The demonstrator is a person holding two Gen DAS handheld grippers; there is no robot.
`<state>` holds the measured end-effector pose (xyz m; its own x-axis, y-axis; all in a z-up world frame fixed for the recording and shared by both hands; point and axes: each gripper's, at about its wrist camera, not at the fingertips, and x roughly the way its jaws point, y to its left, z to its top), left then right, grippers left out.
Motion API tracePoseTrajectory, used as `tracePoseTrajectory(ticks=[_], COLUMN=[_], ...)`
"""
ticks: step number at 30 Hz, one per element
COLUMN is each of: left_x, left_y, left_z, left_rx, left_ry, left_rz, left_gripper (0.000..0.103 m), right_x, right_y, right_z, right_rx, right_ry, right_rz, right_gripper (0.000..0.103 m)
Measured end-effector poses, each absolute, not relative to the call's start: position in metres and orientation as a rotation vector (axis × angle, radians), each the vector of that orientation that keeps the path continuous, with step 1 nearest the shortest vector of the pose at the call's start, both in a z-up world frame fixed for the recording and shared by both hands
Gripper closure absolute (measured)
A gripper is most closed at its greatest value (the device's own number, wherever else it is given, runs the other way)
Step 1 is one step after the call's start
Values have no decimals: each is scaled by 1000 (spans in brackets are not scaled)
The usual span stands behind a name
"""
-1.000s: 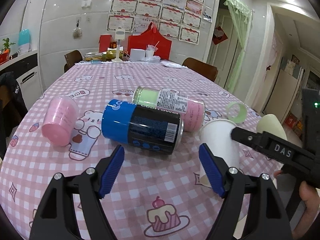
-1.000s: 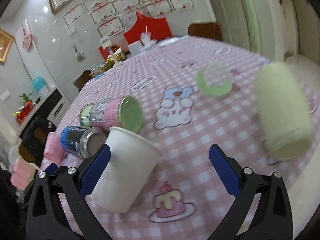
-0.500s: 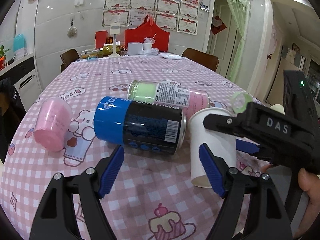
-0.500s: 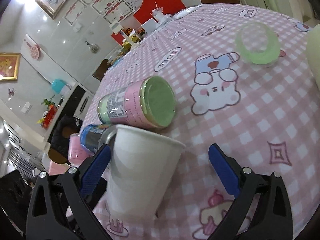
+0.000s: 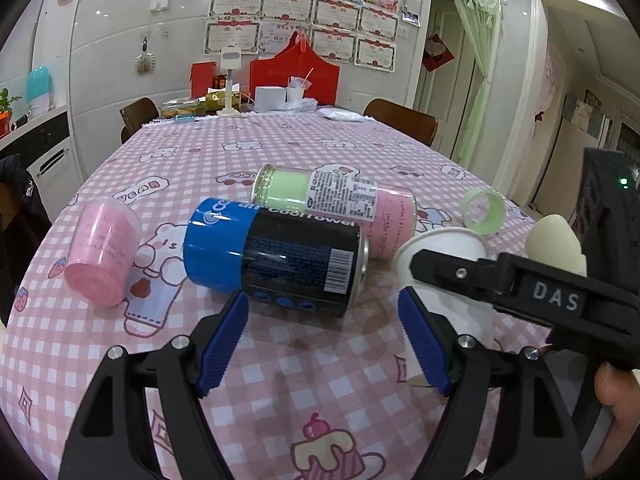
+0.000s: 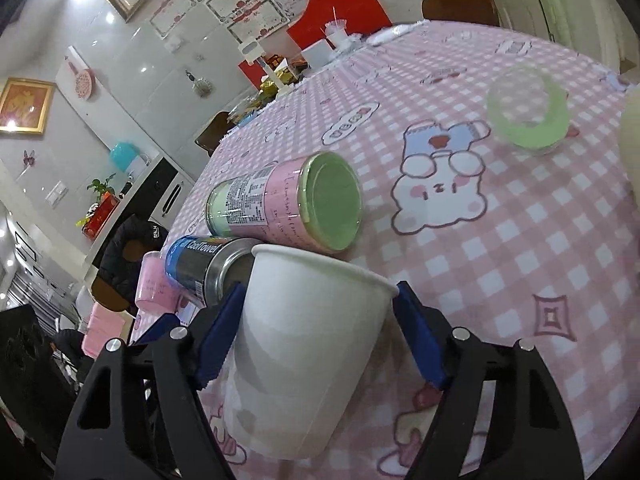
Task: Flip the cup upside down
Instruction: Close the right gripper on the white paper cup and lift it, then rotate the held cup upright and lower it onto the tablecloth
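Note:
A white paper cup stands upright on the pink checked tablecloth. My right gripper is open with its blue pads on either side of the cup near the rim; I cannot tell if they touch it. In the left wrist view the cup is at the right, partly hidden by the right gripper's black body. My left gripper is open and empty, just in front of a lying blue and black can.
A pink and green jar lies behind the can. A pink cup lies at the left. A green ring-shaped lid and a pale cylinder are at the right near the table edge. Clutter stands at the far end.
My right gripper has moved in around the white cup and its jaws have narrowed to the cup's sides. My left gripper has stayed about in place, open.

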<state>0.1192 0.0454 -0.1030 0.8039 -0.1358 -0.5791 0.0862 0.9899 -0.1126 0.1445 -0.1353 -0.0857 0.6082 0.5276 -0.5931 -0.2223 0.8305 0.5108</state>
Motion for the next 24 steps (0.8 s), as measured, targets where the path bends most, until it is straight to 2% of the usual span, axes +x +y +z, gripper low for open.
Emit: tracePoseTrajectory(ticks=[9, 13, 24], left_x=[115, 116, 123], left_y=[37, 33, 38], left_z=[-94, -92, -94], left_rx=[-93, -90, -130], left_ry=[611, 608, 617], left_rz=[-134, -135, -111], left_gripper=[27, 27, 27], right_x=[135, 128, 140], right_y=[-147, -142, -139], right_z=[-74, -67, -76], right_rx=[312, 183, 46], right_ry=[733, 635, 545], right_rz=[411, 330, 241], right_gripper=[31, 31, 31])
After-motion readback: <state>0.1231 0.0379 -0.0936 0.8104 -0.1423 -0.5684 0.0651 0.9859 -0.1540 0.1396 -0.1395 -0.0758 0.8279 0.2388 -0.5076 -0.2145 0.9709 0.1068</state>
